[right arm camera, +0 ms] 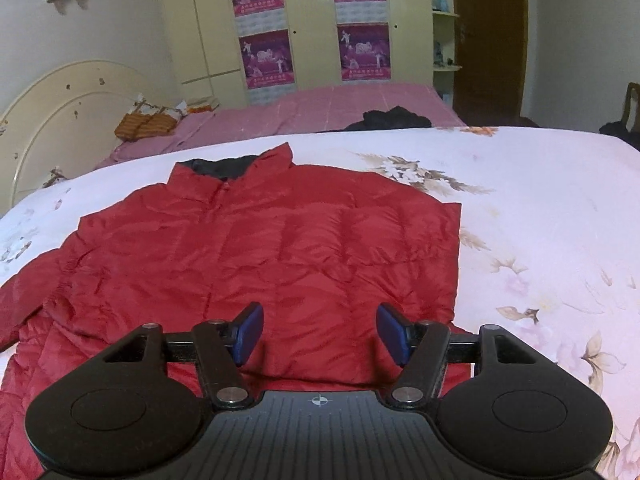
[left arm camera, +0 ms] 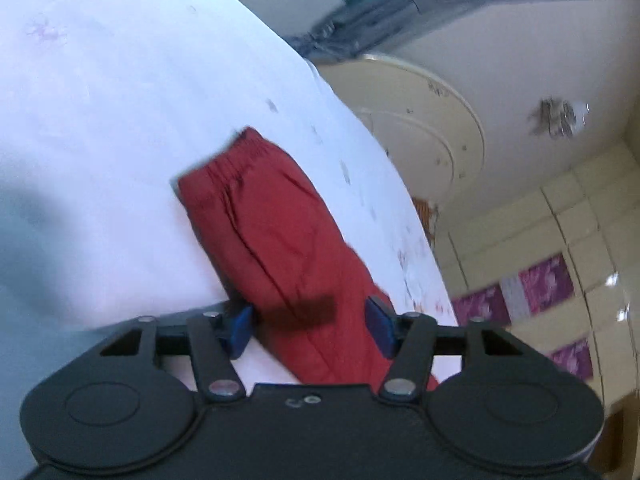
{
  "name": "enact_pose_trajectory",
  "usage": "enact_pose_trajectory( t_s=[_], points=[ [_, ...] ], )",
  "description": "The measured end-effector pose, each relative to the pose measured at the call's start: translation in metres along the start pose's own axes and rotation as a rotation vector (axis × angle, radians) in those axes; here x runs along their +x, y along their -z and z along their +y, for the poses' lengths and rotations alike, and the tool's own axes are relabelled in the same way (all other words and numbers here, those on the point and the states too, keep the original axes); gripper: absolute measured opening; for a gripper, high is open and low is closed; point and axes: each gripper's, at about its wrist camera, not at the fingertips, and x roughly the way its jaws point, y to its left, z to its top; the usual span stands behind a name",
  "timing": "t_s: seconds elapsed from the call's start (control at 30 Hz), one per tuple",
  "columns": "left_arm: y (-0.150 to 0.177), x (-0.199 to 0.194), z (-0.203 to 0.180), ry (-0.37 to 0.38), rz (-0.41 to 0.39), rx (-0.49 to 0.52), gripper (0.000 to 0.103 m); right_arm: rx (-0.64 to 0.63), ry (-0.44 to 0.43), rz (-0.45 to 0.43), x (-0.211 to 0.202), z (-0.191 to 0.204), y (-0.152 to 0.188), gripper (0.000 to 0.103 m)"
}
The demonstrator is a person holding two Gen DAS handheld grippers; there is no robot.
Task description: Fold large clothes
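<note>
A red puffer jacket [right arm camera: 256,248] lies flat on the floral bedsheet [right arm camera: 540,216], with its dark-lined collar [right arm camera: 224,166] at the far end. Its right side ends in a straight edge; its left sleeve [right arm camera: 28,300] stretches out toward the lower left. My right gripper [right arm camera: 320,332] hovers over the jacket's near hem, open, with nothing between its blue pads [right arm camera: 250,332]. In the rolled left wrist view, the red sleeve [left arm camera: 272,232] with its elastic cuff [left arm camera: 236,156] runs across the white sheet [left arm camera: 100,120] and passes under my left gripper [left arm camera: 310,326]. That gripper is open, its pads apart from the cloth.
Behind this bed stands a second bed with a pink cover [right arm camera: 320,108], bearing a dark garment [right arm camera: 392,118] and an orange striped bundle [right arm camera: 144,124]. A cream headboard [right arm camera: 60,108] is at the left. A wardrobe with purple posters [right arm camera: 266,56] and a brown door [right arm camera: 488,40] stand at the back.
</note>
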Motion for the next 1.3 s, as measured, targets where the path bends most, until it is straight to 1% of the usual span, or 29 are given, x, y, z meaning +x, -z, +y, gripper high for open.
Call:
enact_pose_trajectory(
  t_s=[0.13, 0.17, 0.2, 0.23, 0.27, 0.3, 0.33, 0.37, 0.4, 0.47, 0.5, 0.57, 0.67, 0.73, 0.8, 0.87, 0.93, 1.07, 1.2, 1.3],
  points=[
    [-0.007, 0.007, -0.001, 0.007, -0.010, -0.024, 0.055, 0.043, 0.028, 0.002, 0.002, -0.004, -0.004, 0.063],
    [-0.008, 0.009, -0.002, 0.005, -0.007, -0.024, 0.051, 0.058, 0.032, 0.001, 0.002, -0.005, -0.005, 0.063],
    [-0.009, 0.008, -0.004, -0.009, 0.001, -0.002, 0.045, 0.068, 0.037, -0.002, 0.001, -0.006, -0.005, 0.063],
    [-0.009, 0.010, -0.008, -0.037, 0.017, 0.039, 0.021, 0.071, 0.045, -0.004, 0.001, -0.007, -0.006, 0.063],
    [-0.011, 0.014, -0.009, -0.052, 0.039, 0.056, 0.009, 0.074, 0.049, -0.004, 0.000, -0.007, -0.005, 0.063],
    [-0.012, 0.015, -0.009, -0.053, 0.047, 0.055, 0.009, 0.079, 0.052, -0.006, 0.000, -0.008, -0.006, 0.063],
    [-0.013, 0.013, -0.016, -0.044, 0.035, 0.081, 0.008, 0.083, 0.057, -0.007, -0.001, -0.008, -0.006, 0.063],
    [-0.011, 0.010, -0.028, -0.031, 0.020, 0.140, 0.008, 0.086, 0.061, -0.010, -0.002, -0.008, -0.005, 0.063],
    [-0.007, 0.007, -0.042, -0.007, 0.014, 0.203, 0.008, 0.092, 0.065, -0.015, -0.003, -0.008, -0.005, 0.063],
    [0.006, 0.003, -0.072, 0.072, 0.015, 0.306, 0.008, 0.107, 0.070, -0.019, -0.005, -0.010, -0.005, 0.063],
    [0.016, 0.005, -0.091, 0.114, 0.030, 0.367, 0.008, 0.111, 0.072, -0.022, -0.006, -0.010, -0.006, 0.063],
    [0.043, 0.010, -0.128, 0.193, 0.092, 0.491, 0.008, 0.121, 0.077, -0.025, -0.007, -0.011, -0.006, 0.063],
    [0.106, 0.017, -0.183, 0.295, 0.224, 0.696, 0.008, 0.152, 0.079, -0.029, -0.006, -0.015, -0.007, 0.063],
    [0.159, 0.020, -0.215, 0.331, 0.328, 0.845, 0.008, 0.191, 0.074, -0.036, -0.007, -0.018, -0.008, 0.063],
    [0.208, 0.022, -0.235, 0.359, 0.419, 0.954, 0.008, 0.215, 0.065, -0.044, -0.009, -0.019, -0.010, 0.063],
    [0.253, 0.021, -0.250, 0.385, 0.497, 1.030, 0.008, 0.228, 0.056, -0.050, -0.011, -0.021, -0.011, 0.063],
    [0.288, 0.020, -0.259, 0.404, 0.550, 1.099, 0.008, 0.247, 0.041, -0.051, -0.012, -0.025, -0.012, 0.063],
    [0.348, 0.004, -0.274, 0.468, 0.625, 1.234, 0.008, 0.292, 0.033, -0.057, -0.015, -0.039, -0.011, 0.063],
    [0.388, -0.003, -0.287, 0.507, 0.673, 1.299, 0.008, 0.333, 0.035, -0.056, -0.017, -0.061, -0.008, 0.063],
    [0.409, -0.003, -0.293, 0.519, 0.695, 1.332, 0.008, 0.361, 0.044, -0.056, -0.018, -0.080, -0.006, 0.063]
  ],
)
